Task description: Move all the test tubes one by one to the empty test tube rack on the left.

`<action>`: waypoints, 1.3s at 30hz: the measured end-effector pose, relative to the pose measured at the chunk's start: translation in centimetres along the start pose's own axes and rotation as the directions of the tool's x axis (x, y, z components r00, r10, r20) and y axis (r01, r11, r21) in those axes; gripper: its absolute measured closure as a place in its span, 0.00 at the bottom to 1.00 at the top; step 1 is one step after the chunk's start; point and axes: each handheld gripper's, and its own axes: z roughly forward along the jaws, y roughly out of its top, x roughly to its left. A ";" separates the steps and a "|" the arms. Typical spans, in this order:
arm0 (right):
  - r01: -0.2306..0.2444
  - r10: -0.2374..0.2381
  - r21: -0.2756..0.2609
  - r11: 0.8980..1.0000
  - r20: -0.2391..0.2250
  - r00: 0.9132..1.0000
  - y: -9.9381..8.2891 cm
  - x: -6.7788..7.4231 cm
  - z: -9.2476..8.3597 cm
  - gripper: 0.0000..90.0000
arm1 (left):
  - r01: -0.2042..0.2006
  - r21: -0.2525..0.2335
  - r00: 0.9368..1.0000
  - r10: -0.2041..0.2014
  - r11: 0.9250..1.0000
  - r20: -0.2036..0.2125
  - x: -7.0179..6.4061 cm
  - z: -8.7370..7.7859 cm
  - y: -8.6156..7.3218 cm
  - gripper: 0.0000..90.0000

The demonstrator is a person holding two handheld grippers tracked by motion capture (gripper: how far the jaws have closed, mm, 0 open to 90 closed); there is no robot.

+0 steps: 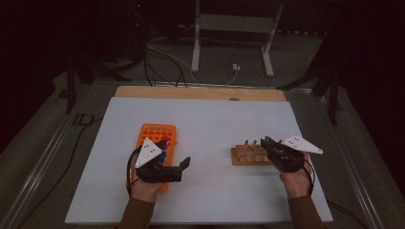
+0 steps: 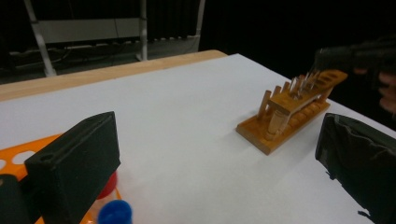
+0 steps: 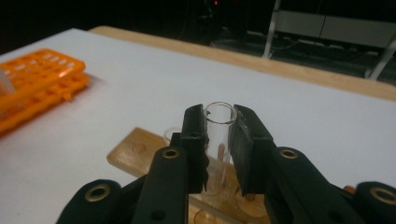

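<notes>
The right gripper (image 3: 219, 140) has its two black jaws clamped on a clear glass test tube (image 3: 219, 122), gripping it just below the open rim. The tube stands upright in the wooden rack (image 1: 248, 155), its lower part going down into the rack's holes; a second glass tube (image 3: 171, 134) stands in the rack just beside it, on the side toward the orange rack. From above, the right gripper (image 1: 267, 143) sits at the end of the wooden rack farthest from the orange rack, the person's hand (image 1: 297, 179) behind it.

The left gripper (image 1: 185, 163) hangs at the near edge of the orange rack (image 1: 155, 133), pointing across the white table (image 1: 210, 119) toward the wooden rack and well apart from it. Its jaws stand wide apart with nothing between them, as its own view shows: bare table and the distant wooden rack (image 2: 292, 109) lie in the gap. Just beneath that gripper, a blue cap (image 2: 115, 213) and a red cap (image 2: 108, 185) sit in the orange rack (image 2: 14, 161).

The orange rack lies flat, well to the side of the wooden rack, both on the white surface.
</notes>
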 end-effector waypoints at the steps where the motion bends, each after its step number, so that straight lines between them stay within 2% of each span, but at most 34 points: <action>1: 0.000 0.000 -0.009 1.000 0.000 1.000 0.2 0.0 -0.2 0.84 | -0.005 0.004 1.000 0.005 1.000 0.000 -0.1 0.1 0.0 0.01; 10: 0.033 -0.035 -0.085 0.996 -0.023 0.999 2.2 0.7 -2.4 0.85 | -0.026 0.005 1.000 0.026 1.000 0.016 -0.8 0.5 0.1 0.01; 15: 0.061 -0.067 -0.097 0.993 -0.062 0.996 3.2 1.7 -3.3 0.85 | -0.047 0.000 0.999 0.047 0.999 0.025 -1.5 0.9 0.1 0.01; 20: 0.095 -0.103 -0.079 0.992 -0.100 0.990 3.3 3.2 -2.9 0.85 | -0.077 0.000 0.996 0.076 0.997 0.047 -2.9 1.7 0.3 0.01; 24: 0.102 -0.111 -0.071 0.992 -0.149 0.983 3.2 4.4 -2.4 0.84 | -0.104 -0.003 0.992 0.104 0.995 0.072 -4.1 2.6 0.5 0.03; 28: 0.103 -0.114 -0.062 0.993 -0.214 0.970 3.1 5.8 -1.8 0.84 | -0.125 0.002 0.987 0.124 0.992 0.101 -5.3 3.9 0.6 0.06; 31: 0.106 -0.115 -0.049 0.993 -0.252 0.961 2.8 6.7 -1.3 0.84 | -0.135 0.028 0.984 0.131 0.990 0.123 -6.2 5.1 0.5 0.08; 35: 0.100 -0.107 -0.037 0.994 -0.295 0.950 2.5 7.5 -0.9 0.84 | -0.167 0.062 0.979 0.158 0.984 0.125 -7.5 6.6 0.2 0.09; 39: 0.096 -0.100 -0.028 0.995 -0.328 0.939 2.4 8.0 -0.7 0.84 | -0.179 0.067 0.978 0.170 0.982 0.119 -8.2 7.3 0.1 0.26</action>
